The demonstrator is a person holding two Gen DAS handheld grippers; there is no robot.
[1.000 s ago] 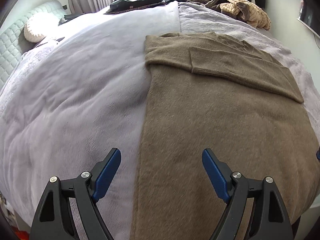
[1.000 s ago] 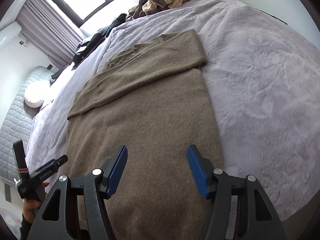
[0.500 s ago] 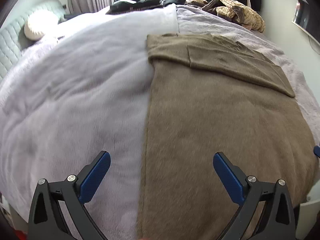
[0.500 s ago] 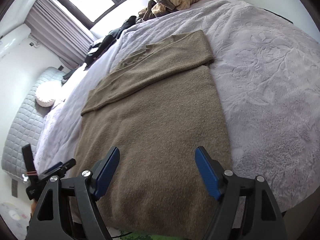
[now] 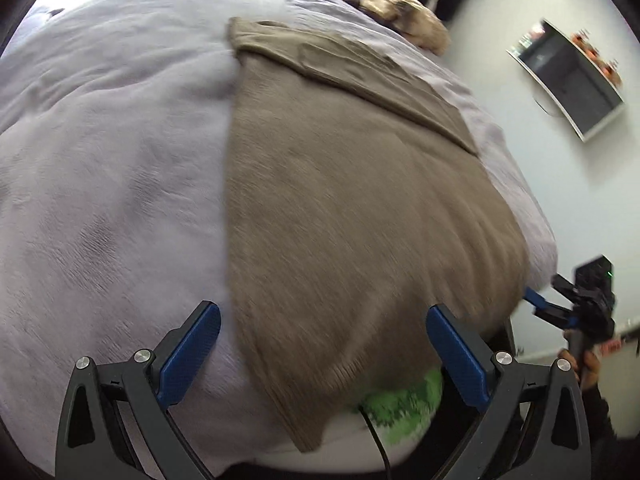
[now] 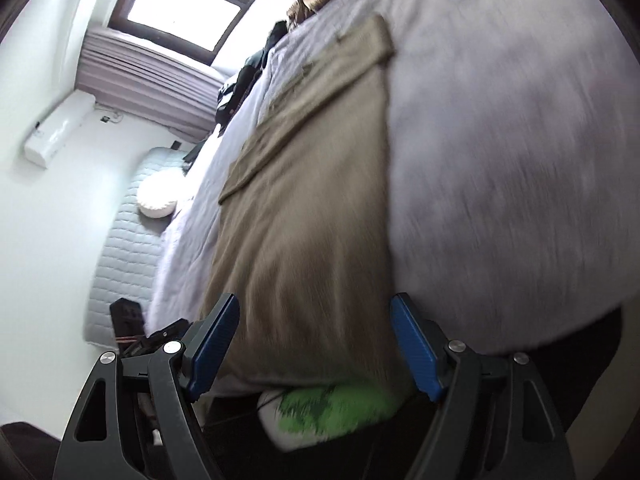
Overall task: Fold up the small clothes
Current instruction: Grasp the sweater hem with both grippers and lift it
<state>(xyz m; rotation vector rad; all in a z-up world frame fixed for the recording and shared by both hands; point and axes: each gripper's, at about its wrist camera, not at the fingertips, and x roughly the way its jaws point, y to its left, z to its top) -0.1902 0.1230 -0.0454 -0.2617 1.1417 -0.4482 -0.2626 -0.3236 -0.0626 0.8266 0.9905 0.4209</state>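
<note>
Bedroom, white walls; we're at the foot of a bed (image 5: 100, 152) covered in a pale lilac blanket. Window (image 6: 180, 12) with pleated curtain, wall AC unit (image 6: 60, 132) and quilted headboard (image 6: 128, 248) show in the right wrist view. Wall shelf (image 5: 568, 80) shows at the right of the left wrist view.

Brown sweater (image 5: 352, 208) lies flat on the blanket, sleeves folded across its upper part, hem hanging over the near bed edge. Something green and white (image 6: 332, 404) sits just under that hem; too blurred for us to say what it is.

Pile of tan and dark clothes (image 5: 404, 16) at the far end of the bed, well apart from the sweater.

Our left gripper (image 5: 320, 356) has its jaws spread wide, nothing clamped; they frame the sweater's near left corner, pads clear of the fabric.

Our right gripper (image 6: 316, 348) is also spread wide and empty, its jaws framing the sweater's hem near the right corner. In the left wrist view it sits beside the bed's right edge, hand (image 5: 588, 364) on its handle. Both views are motion-blurred.
</note>
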